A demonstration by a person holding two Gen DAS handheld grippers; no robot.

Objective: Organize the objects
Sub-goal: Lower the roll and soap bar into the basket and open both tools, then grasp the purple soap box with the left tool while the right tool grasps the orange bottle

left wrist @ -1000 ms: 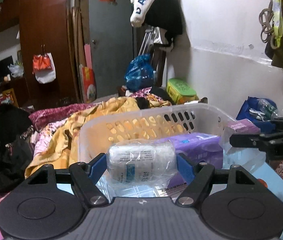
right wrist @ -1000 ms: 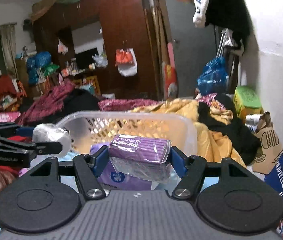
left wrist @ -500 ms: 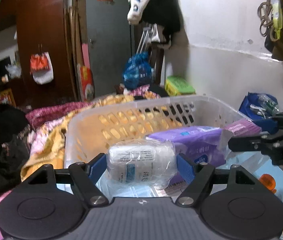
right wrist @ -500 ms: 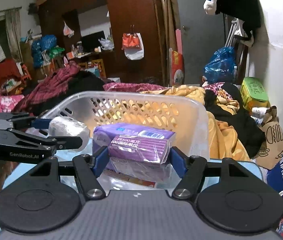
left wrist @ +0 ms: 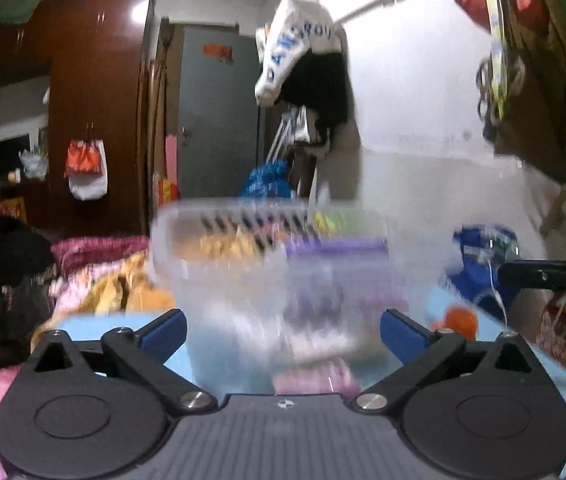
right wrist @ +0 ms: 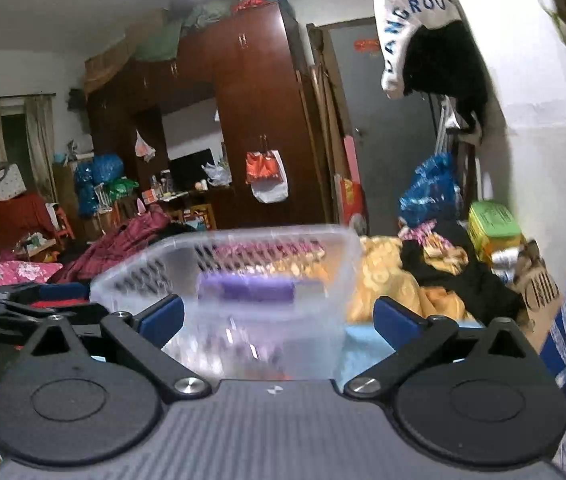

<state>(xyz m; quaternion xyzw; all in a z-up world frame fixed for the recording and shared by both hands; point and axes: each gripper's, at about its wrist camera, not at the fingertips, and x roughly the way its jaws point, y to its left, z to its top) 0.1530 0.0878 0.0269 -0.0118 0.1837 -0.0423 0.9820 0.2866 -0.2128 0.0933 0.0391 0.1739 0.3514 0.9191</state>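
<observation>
A translucent plastic basket point(left wrist: 243, 220) with a slotted wall stands on a light blue table point(left wrist: 83, 324), blurred by motion. It also shows in the right wrist view point(right wrist: 339, 256). A purple tissue pack point(right wrist: 247, 291) lies inside it, also in the left wrist view point(left wrist: 335, 246). My left gripper point(left wrist: 283, 330) is open and empty just in front of the basket. My right gripper point(right wrist: 279, 318) is open and empty, its jaws on either side of the near wall. The white wrapped roll is lost in the blur.
An orange object point(left wrist: 457, 318) lies on the table to the right. A blue bag point(left wrist: 479, 264) stands at the right. Piled clothes and yellow bedding point(right wrist: 383, 276) lie beyond the table. The other gripper's black arm point(right wrist: 23, 308) shows at the left.
Both grippers have opened and let go: the left of the white wrapped roll, the right of the purple tissue pack. Both have pulled back and tilted upward from the basket.
</observation>
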